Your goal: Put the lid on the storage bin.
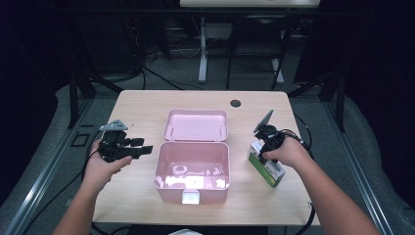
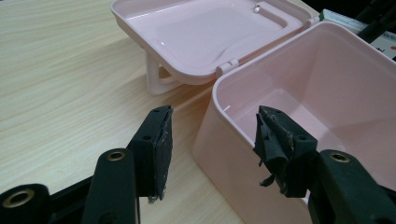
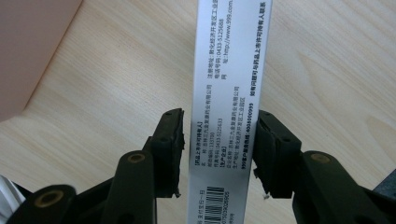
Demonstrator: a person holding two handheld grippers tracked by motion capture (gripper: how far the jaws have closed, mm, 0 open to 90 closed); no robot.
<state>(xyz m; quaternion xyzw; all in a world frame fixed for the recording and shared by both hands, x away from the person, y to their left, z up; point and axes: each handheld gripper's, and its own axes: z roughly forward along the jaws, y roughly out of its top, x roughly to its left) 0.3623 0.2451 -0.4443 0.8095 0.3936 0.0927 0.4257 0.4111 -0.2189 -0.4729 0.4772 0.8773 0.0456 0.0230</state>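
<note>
Straddling a green-and-white carton, the right gripper has its jaws set either side of the narrow printed face, one pad touching, the other just clear. That carton lies on the table just right of the open pink box. Left of the box, the left gripper hovers with jaws wide and empty by the box's near wall.

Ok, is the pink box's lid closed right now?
No, the lid of the pink box lies folded back flat on the table behind the box, leaving the inside open.
</note>
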